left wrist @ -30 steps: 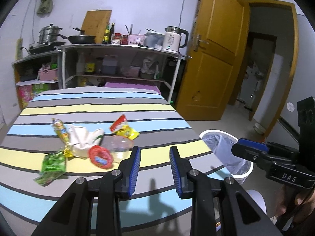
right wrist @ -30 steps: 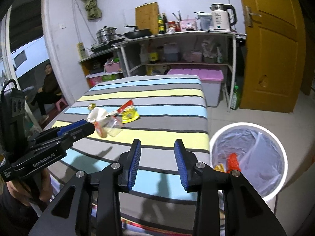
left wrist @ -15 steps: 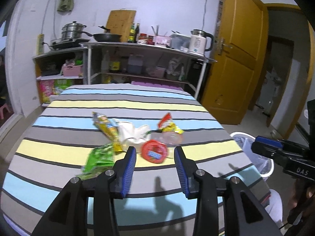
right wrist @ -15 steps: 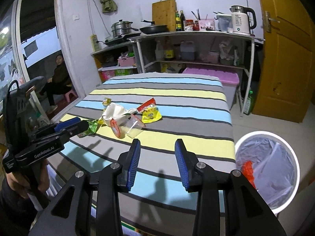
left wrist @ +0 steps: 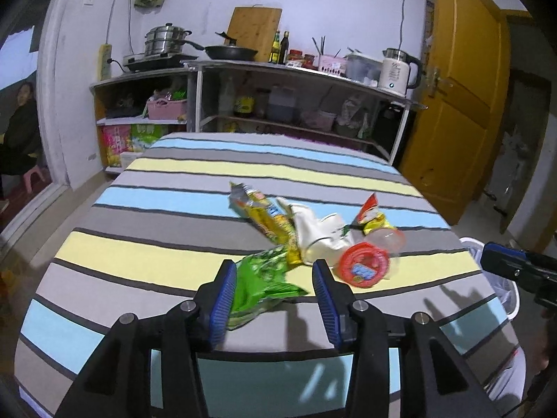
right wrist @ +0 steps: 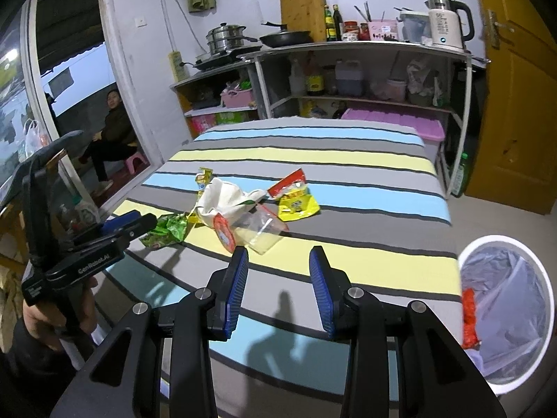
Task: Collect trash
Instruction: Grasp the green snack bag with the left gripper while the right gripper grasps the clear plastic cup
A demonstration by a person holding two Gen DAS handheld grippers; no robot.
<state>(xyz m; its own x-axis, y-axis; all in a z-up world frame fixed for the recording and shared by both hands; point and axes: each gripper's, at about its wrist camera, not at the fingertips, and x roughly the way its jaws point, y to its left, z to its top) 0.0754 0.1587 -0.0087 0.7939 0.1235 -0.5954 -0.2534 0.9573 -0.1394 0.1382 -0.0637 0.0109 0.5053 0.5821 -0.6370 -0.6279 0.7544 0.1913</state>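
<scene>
A striped table (left wrist: pixel 146 244) bears a green wrapper (left wrist: pixel 264 278), yellow packet (left wrist: pixel 268 219), white bag (left wrist: pixel 320 233) and red-lidded cup (left wrist: pixel 365 264).

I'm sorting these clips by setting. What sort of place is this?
Most likely a small home kitchen-dining room: pots on a stove, an electric kettle on open shelving, a striped table.

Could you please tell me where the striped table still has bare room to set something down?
The far stripes of the table toward the shelf are bare, as is its right side by the bin. The middle is crowded: green wrapper, white bag, red-lidded cup.
</scene>
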